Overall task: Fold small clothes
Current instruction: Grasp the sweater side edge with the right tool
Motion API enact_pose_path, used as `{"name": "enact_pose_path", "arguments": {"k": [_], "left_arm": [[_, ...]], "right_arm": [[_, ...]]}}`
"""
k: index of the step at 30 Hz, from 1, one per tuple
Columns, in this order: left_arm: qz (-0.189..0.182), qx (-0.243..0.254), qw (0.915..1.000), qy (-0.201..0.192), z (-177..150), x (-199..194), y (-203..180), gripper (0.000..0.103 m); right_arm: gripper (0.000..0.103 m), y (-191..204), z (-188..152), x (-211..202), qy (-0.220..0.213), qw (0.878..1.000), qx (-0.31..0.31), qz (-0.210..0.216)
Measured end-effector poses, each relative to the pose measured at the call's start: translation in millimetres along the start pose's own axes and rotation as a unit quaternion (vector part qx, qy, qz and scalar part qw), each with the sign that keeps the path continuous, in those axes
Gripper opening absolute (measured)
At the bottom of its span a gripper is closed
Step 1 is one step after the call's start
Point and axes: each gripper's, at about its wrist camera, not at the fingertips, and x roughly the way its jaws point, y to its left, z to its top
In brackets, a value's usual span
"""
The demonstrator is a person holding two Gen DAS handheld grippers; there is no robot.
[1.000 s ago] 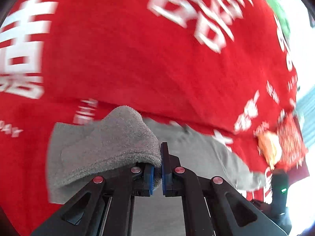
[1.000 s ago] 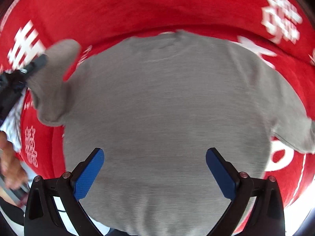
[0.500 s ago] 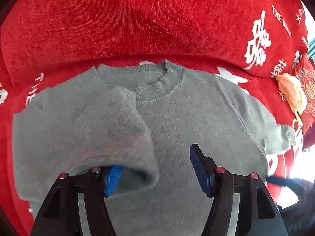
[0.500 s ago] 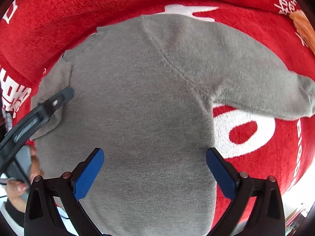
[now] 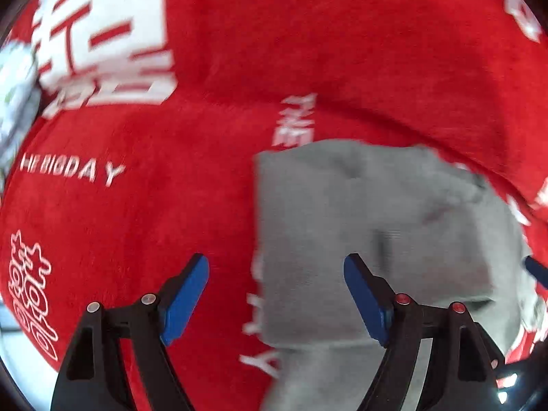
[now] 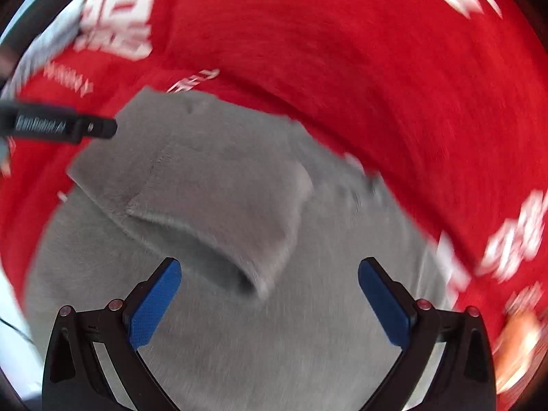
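The grey sweater (image 6: pixel 219 308) lies flat on the red blanket (image 6: pixel 376 85), one sleeve (image 6: pixel 219 205) folded across its body. Both views are motion-blurred; the sweater's hem is cut off. The left gripper (image 5: pixel 275 303), its jaws just having opened, hangs wide and empty over the sweater's edge; the right gripper (image 6: pixel 269 303) gapes empty above its body.

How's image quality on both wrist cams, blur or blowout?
Left wrist: mild motion smear; sweater edges soft, cloth lettering still legible. Right wrist: heavier rotational streaking; cloth print unreadable, sweater sleeve fuzzy. Both: fisheye bending, white blowout at the lower rims.

left claw (image 5: pixel 275 294): jaws just opened wide, empty | right claw (image 6: pixel 270 294): jaws wide, empty
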Motion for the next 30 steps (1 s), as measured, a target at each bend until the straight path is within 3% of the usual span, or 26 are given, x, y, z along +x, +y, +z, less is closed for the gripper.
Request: {"name": "enact_pose_path", "arguments": {"k": [2,3,4,5,6,8,9,10,12,14,15,16,17,19,21,22,23,24,27,28,30], "left_arm": [[0.014,-0.006,0.9998,0.01,-3,14,5,0.082],[0.019,-0.003,0.9997,0.015,-6,20,4,0.082],[0.021,0.002,0.9996,0.017,-9,24,1,0.082],[0.024,0.005,0.9996,0.015,-10,26,-1,0.082],[0.025,0.006,0.9996,0.01,-12,25,-2,0.082],[0.026,0.011,0.9996,0.009,-13,24,-2,0.082],[0.026,0.013,0.9995,0.009,-13,25,-7,0.082],[0.023,0.014,0.9996,0.01,-14,25,-6,0.082],[0.018,0.014,0.9997,0.013,-12,24,-8,0.082],[0.015,0.012,0.9997,0.016,-12,24,-7,0.082],[0.015,0.012,0.9997,0.017,-11,25,-7,0.082],[0.016,0.012,0.9996,0.018,-8,28,-6,0.082],[0.018,0.014,0.9996,0.018,-7,28,-7,0.082],[0.024,0.018,0.9994,0.018,-7,27,-9,0.082],[0.03,0.02,0.9992,0.015,-6,24,-11,0.082],[0.031,0.024,0.9992,0.011,-7,20,-12,0.082],[0.033,0.03,0.999,0.008,-8,16,-14,0.082],[0.036,0.036,0.9987,0.007,-9,13,-16,0.082],[0.049,0.056,0.9971,0.013,-12,16,-18,0.082],[0.051,0.058,0.9969,0.014,-14,16,-18,0.082],[0.039,0.049,0.9979,0.017,-15,18,-12,0.082]], "right_arm": [[0.1,13,9,9,0.003,0.998,-0.042,-0.051],[0.085,16,12,13,0.004,0.996,-0.057,-0.071],[0.044,13,14,20,0.009,0.995,-0.063,-0.074],[0.024,6,15,22,0.012,0.997,-0.047,-0.056],[0.014,-5,14,20,0.011,0.999,-0.014,-0.036],[0.014,-46,3,10,-0.008,0.995,0.096,0.016],[0.014,-68,-6,6,-0.016,0.986,0.157,0.049],[0.014,-96,-22,6,-0.019,0.966,0.242,0.092],[0.014,-134,-58,14,-0.009,0.912,0.381,0.151],[0.018,-157,-97,28,0.004,0.845,0.493,0.206],[0.025,-162,-113,35,0.011,0.816,0.531,0.228],[0.041,-166,-128,42,0.02,0.789,0.563,0.244],[0.045,-168,-145,46,0.021,0.759,0.596,0.261],[0.045,-172,-162,48,0.007,0.718,0.634,0.287],[0.045,-175,-166,48,0.008,0.7,0.652,0.292],[0.042,-176,-166,47,0.012,0.696,0.656,0.291],[0.03,-177,-165,46,0.016,0.698,0.655,0.29],[0.008,-178,-163,43,0.014,0.704,0.648,0.291],[0.007,-176,-154,28,0.017,0.751,0.606,0.262],[0.008,-175,-148,33,0.033,0.775,0.584,0.239],[0.007,-170,-153,39,0.073,0.805,0.552,0.205]]}}
